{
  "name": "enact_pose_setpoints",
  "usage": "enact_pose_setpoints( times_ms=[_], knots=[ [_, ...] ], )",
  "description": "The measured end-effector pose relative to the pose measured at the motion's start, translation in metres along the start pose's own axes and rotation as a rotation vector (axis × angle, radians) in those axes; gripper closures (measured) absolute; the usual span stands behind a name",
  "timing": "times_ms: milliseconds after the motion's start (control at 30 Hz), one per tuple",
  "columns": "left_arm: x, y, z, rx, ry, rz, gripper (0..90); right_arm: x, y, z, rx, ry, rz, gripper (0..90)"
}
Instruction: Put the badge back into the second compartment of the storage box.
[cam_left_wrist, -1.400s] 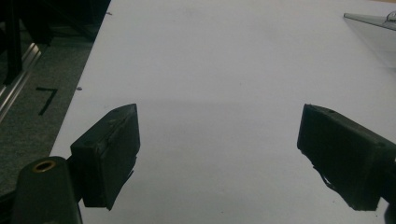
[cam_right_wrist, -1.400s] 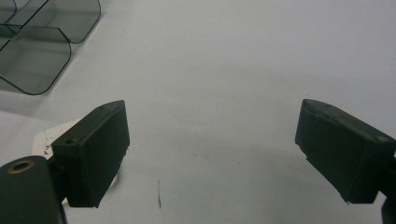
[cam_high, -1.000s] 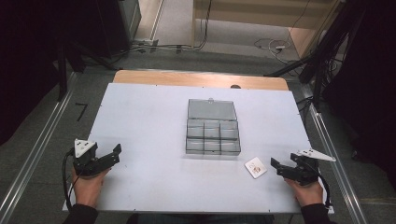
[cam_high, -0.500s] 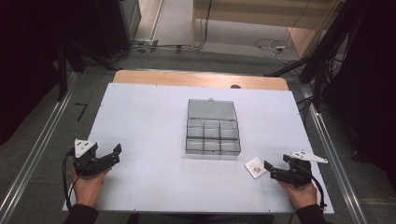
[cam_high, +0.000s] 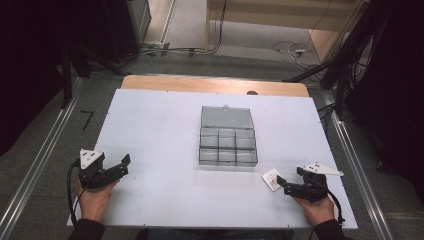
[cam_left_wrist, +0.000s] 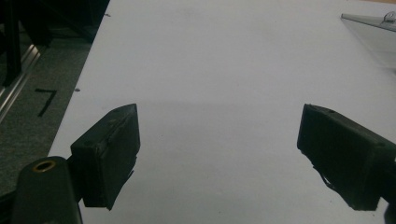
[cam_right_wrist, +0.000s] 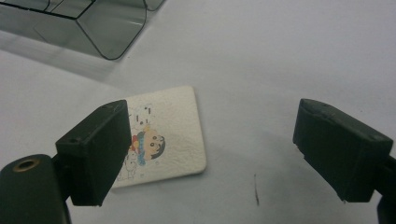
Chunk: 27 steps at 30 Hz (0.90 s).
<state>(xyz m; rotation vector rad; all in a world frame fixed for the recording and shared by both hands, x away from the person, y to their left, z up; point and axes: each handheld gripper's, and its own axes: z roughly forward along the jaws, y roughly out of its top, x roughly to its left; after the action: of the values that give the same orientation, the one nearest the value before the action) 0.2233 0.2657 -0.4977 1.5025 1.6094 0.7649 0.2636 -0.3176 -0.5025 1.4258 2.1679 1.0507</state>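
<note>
White surface (cam_high: 165, 135) with a tan wooden strip along its far edge. Clear grey-tinted compartment box (cam_high: 227, 136) at centre. Cream card (cam_right_wrist: 163, 135) printed with a multicoloured cartoon figure, near right. Both grippers black, each topped by a pale grey plate.

A lab: white table (cam_high: 165, 125), aluminium rails (cam_high: 37, 165), floor cables (cam_high: 210, 50)

The compartment box (cam_high: 227, 136) looks like clear, glossy plastic; the table (cam_high: 160, 130) is smooth matt white; the card (cam_right_wrist: 161, 135) seems textured paper.
</note>
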Motion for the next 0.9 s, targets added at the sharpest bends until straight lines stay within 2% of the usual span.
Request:
enact_pose_setpoints(
  times_ms=[367, 567, 900],
  knots=[
    [0.0, 0.0, 0.0, -0.005, 0.0, -0.001, 13.8, 0.009, -0.003, 0.005, 0.021, -0.001, -0.048, 10.4],
    [0.0, 0.0, 0.0, -0.004, -0.001, -0.002, 13.8, 0.013, -0.004, 0.006, 0.026, 0.008, -0.059, 10.7],
    [0.0, 0.0, 0.0, -0.004, -0.001, 0.0, 13.8, 0.025, -0.006, 0.01, 0.05, 0.001, -0.117, 12.1]
  ],
)
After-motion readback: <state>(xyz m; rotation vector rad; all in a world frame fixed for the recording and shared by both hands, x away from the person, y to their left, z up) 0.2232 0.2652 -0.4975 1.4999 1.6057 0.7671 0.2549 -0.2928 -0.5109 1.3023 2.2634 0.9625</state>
